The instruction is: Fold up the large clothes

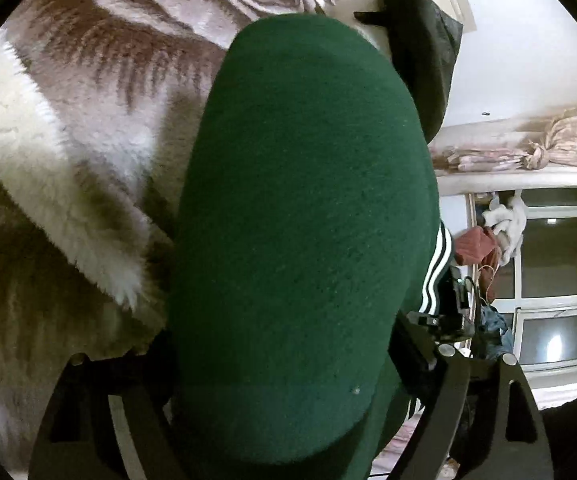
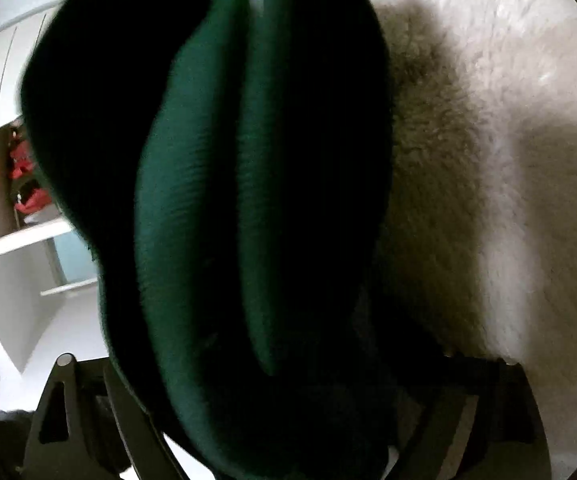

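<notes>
A dark green garment (image 1: 300, 216) with white side stripes (image 1: 436, 268) fills the middle of the left wrist view and hangs up from between my left gripper's (image 1: 284, 436) black fingers, which are shut on it. In the right wrist view the same green garment (image 2: 208, 200) shows in thick ribbed folds and runs down between my right gripper's (image 2: 272, 440) fingers, which are shut on it. Both sets of fingertips are hidden by the cloth. The garment is held above a fluffy bed cover.
A fluffy white and brown patterned blanket (image 1: 88, 120) lies under the garment, and shows cream in the right wrist view (image 2: 488, 160). A black jacket (image 1: 420, 40) lies at the far end. A window (image 1: 560, 280) and curtain are on the right. White shelves (image 2: 16, 264) stand on the left.
</notes>
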Demonstrator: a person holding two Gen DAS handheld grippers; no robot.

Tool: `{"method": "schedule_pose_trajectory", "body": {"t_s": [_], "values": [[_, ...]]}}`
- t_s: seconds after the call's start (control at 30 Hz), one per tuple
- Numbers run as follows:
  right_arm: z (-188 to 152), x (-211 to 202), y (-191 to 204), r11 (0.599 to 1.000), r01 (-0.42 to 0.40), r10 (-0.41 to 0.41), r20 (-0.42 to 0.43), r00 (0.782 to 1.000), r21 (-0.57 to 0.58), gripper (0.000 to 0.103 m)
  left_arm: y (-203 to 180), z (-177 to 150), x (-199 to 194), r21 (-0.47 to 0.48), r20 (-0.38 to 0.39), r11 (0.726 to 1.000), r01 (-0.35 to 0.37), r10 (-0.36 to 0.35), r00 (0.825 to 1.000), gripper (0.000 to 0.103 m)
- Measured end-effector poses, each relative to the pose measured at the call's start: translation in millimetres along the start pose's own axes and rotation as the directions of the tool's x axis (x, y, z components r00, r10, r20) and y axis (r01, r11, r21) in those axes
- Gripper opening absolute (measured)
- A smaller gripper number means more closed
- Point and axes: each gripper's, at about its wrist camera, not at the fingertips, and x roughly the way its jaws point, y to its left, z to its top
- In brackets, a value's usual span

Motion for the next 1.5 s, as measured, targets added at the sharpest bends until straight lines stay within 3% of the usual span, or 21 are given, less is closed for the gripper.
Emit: {"method": "schedule_pose_trajectory", "body": {"t_s": [0.07, 0.1, 0.13, 0.23, 0.47, 0.7, 0.83, 0.97, 1.07, 1.1, 1.23, 1.27, 1.37, 1.5], "values": [[3.3, 12.1, 5.6, 1.0, -0.026, 0.026, 0.001, 1.0, 0.005, 0.091, -8.9, 0.1, -2.7, 0.024, 0.031, 1.0, -0.009, 0.008, 0.999, 0.08], [3.4, 15.4, 8.5, 0.999, -0.047, 0.047, 0.003, 0.999, 0.012, 0.065, -15.2, -0.5, -4.1, 0.039, 0.044, 0.999, -0.015, 0.014, 0.999, 0.075], [2.5, 20.4, 12.8, 0.996, -0.084, 0.084, 0.008, 0.996, 0.038, 0.057, -21.8, 0.2, -6.6, 0.054, 0.056, 0.998, -0.02, 0.017, 0.998, 0.068], [-7.2, 21.9, 32.3, 0.994, -0.093, 0.09, 0.056, 0.994, 0.056, 0.044, -35.7, 13.9, -16.2, 0.082, 0.067, 0.997, -0.016, 0.01, 0.998, 0.059], [-34.0, 5.8, 103.1, 0.985, -0.166, 0.153, 0.205, 0.967, 0.051, 0.04, -77.6, 43.7, -56.5, 0.181, 0.044, 0.983, 0.039, -0.048, 0.998, 0.059], [-37.5, -57.1, 195.1, 0.992, -0.129, 0.12, 0.33, 0.936, 0.005, 0.04, -170.6, 119.0, -81.7, 0.275, -0.011, 0.956, 0.105, -0.106, 0.994, 0.059], [10.1, -88.8, 259.9, 0.995, -0.089, 0.097, 0.384, 0.918, -0.04, 0.04, -221.1, 186.1, -80.4, 0.306, -0.012, 0.942, 0.142, -0.145, 0.989, 0.059], [95.3, -145.0, 286.5, 0.995, -0.057, 0.083, 0.405, 0.911, -0.078, 0.04, -248.2, 261.1, -60.1, 0.315, 0.002, 0.936, 0.156, -0.165, 0.986, 0.059], [144.4, -175.9, 278.1, 0.995, -0.044, 0.075, 0.397, 0.915, -0.086, 0.04, -251.6, 317.0, -26.5, 0.308, 0.0, 0.939, 0.154, -0.162, 0.987, 0.059], [159.9, -212.9, 248.2, 0.996, -0.046, 0.074, 0.396, 0.915, -0.079, 0.04, -247.9, 330.1, -13.9, 0.303, -0.007, 0.941, 0.151, -0.157, 0.988, 0.059], [254.6, -204.7, 187.1, 0.999, -0.032, 0.031, 0.354, 0.935, -0.001, 0.04, -202.7, 382.9, 58.0, 0.242, -0.068, 0.963, 0.115, -0.102, 0.993, 0.06], [273.8, -218.4, 171.5, 0.999, -0.018, 0.007, 0.346, 0.938, 0.027, 0.04, -182.5, 394.7, 81.9, 0.227, -0.083, 0.97, 0.092, -0.075, 0.994, 0.06], [304.7, -191.2, 124.7, 0.995, -0.056, 0.023, 0.356, 0.934, 0.083, 0.041, -142.1, 414.4, 117.6, 0.174, -0.112, 0.977, 0.12, -0.101, 0.989, 0.068], [314.3, -173.3, 100.4, 0.989, -0.128, 0.09, 0.388, 0.917, 0.074, 0.041, -129.6, 419.9, 132.2, 0.173, -0.125, 0.971, 0.165, -0.144, 0.982, 0.075]]}}
